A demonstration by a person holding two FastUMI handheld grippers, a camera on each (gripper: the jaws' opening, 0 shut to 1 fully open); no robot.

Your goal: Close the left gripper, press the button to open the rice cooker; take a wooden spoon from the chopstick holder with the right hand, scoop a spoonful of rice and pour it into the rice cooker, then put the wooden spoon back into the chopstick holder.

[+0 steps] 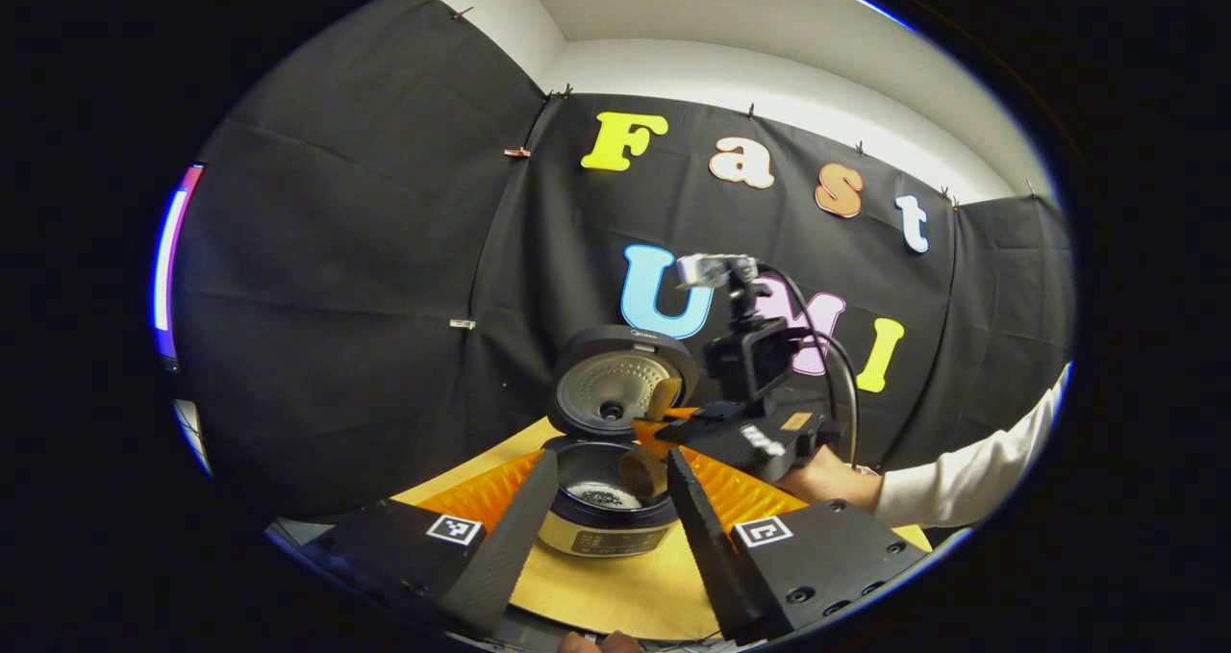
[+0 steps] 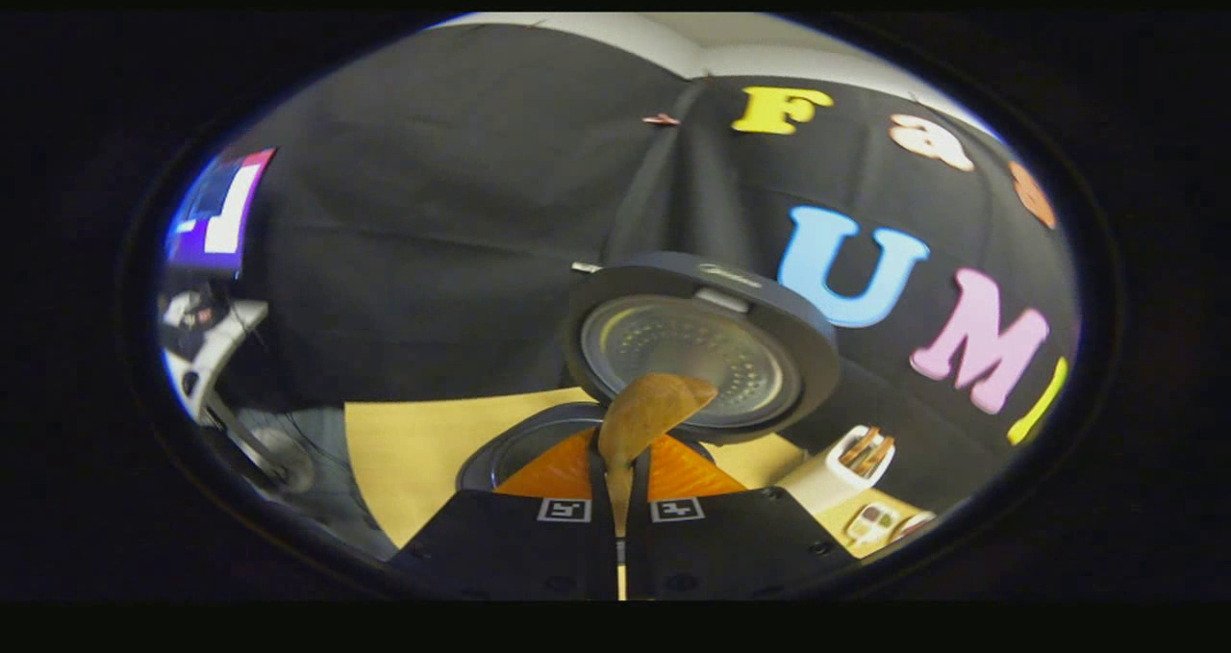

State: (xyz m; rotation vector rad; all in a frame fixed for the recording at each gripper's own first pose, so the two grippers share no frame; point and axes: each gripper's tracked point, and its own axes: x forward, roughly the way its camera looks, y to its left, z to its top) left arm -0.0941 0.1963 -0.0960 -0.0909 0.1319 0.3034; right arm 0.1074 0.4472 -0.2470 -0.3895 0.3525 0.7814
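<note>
Wooden spoon (image 2: 642, 422) over the open rice cooker (image 1: 604, 499)

In the right gripper view, the right gripper (image 2: 620, 480) is clamping its two fingers together on the spoon's handle; the long axis is running forward from the fingers, and the bowl is pointing up toward the raised lid (image 2: 700, 345), tilting a little to the right. In the left gripper view, the left gripper (image 1: 601, 499) is hanging with fingers apart, one on each side of the cooker, not touching it. The cooker is standing on the wooden table (image 1: 615, 586) with dark grains in its pot. The chopstick holder (image 2: 837, 470) is standing to the right of the cooker, apart from it. Bare table is lying in front of the cooker and to its left.
</note>
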